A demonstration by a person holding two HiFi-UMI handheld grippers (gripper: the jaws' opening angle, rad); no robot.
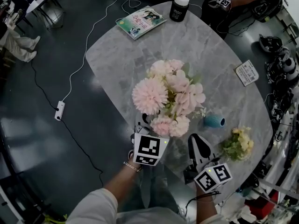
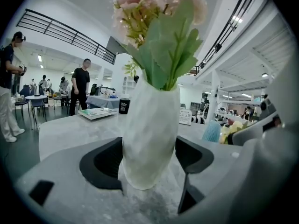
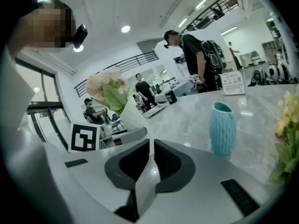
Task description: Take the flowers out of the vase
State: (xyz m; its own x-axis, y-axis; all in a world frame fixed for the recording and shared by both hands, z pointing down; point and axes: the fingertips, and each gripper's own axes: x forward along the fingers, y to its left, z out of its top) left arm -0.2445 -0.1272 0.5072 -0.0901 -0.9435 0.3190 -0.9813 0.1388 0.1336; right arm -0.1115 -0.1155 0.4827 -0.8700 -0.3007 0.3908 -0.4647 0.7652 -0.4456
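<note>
Flowers point(image 1: 168, 97), pink with green leaves, stand in a white vase point(image 2: 150, 134) near the 6 o'clock edge of the grey marble table point(image 1: 117, 59); none is out yet.

At the table's 11 o'clock lies a book point(image 1: 140, 21), with a black cup point(image 1: 178, 7) at 12 o'clock, both well clear of the work.

The left gripper point(image 2: 149, 146) reaches in from 7 o'clock of the bunch, and its jaws sit one on each side of the vase's belly, pads against the wall. That grip seems meant to pin the vase down so that it does not lift or tip when the stems are pulled.

The right gripper point(image 3: 152, 146) sits at 5 o'clock of the bunch with its jaws closed together on nothing. It is off the stems, so it would have to open before it can take one.

A small blue vase point(image 1: 215, 121) stands at 4 o'clock of the bunch, and a yellow posy point(image 1: 239, 143) lies beyond it, near the rim. A printed card point(image 1: 246, 72) rests at the table's 3 o'clock.

From the head view the blooms cover the white vase entirely. In the left gripper view the flower heads are cut off at the top, and the stems vanish inside the vase, so how deep or tight they sit cannot be told. The right gripper view shows only a slice of the posy.
</note>
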